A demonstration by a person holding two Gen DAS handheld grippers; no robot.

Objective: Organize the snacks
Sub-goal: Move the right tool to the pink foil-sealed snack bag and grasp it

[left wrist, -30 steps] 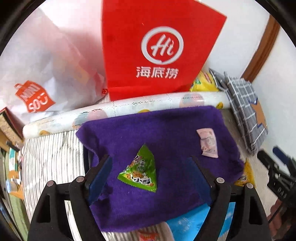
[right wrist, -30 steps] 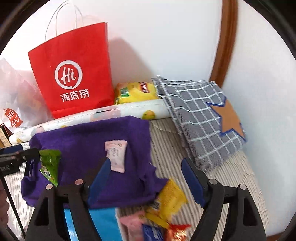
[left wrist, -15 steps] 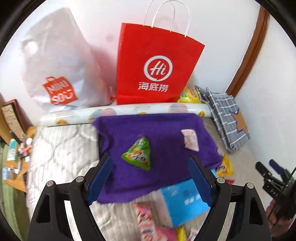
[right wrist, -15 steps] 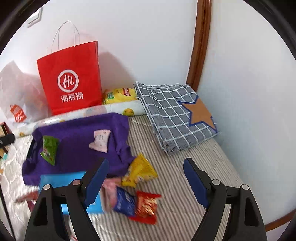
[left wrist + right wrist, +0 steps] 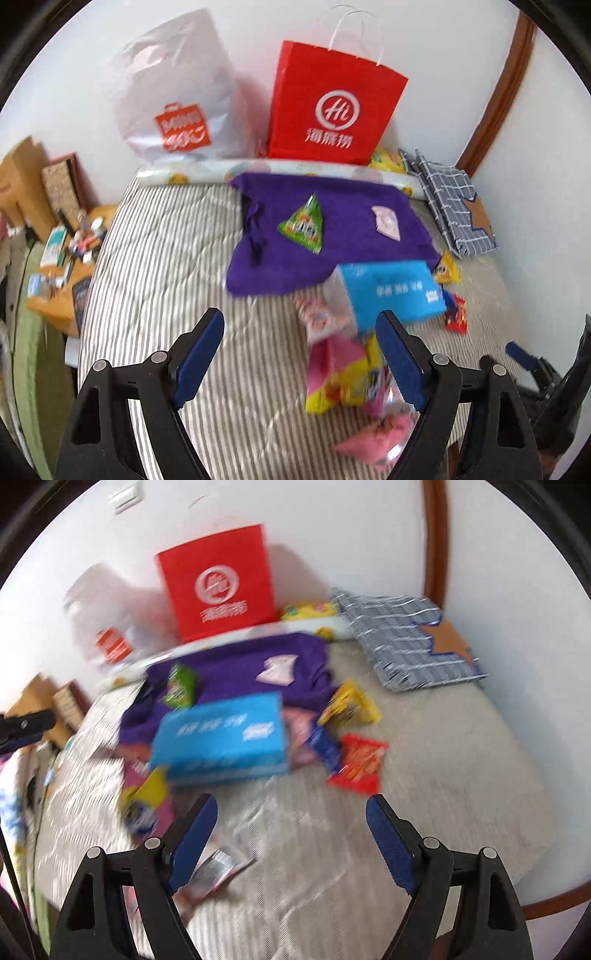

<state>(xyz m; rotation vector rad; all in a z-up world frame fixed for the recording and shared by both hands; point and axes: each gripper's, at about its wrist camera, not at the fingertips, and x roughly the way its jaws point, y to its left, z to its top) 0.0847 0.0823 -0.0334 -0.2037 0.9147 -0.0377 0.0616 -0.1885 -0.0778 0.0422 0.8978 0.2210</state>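
I hold a two-finger gripper in each hand above a striped bed [image 5: 155,258], and both stand wide open with nothing between the pads: the left gripper [image 5: 301,360] and the right gripper [image 5: 290,836]. The snacks are scattered across the bed ahead of both grippers. In the left view, a purple cloth [image 5: 332,258] lies at twelve o'clock, carrying a green triangular packet [image 5: 303,227] whose tip points to twelve, and a small pale pink packet [image 5: 387,223] lying lengthwise from eleven to five. A blue box [image 5: 391,290] sits at one o'clock, its long side running from nine to three. Just ahead of my left pads, at one to two o'clock, is a blurred heap of pink and yellow packets [image 5: 343,376], the nearest things to that hand. In the right view, a red packet [image 5: 356,762] and a yellow packet [image 5: 349,705] lie at twelve to one o'clock, near my right gripper, and a silvery wrapper [image 5: 216,869] lies beside its left finger. I judge each hand should take its own nearest pile.
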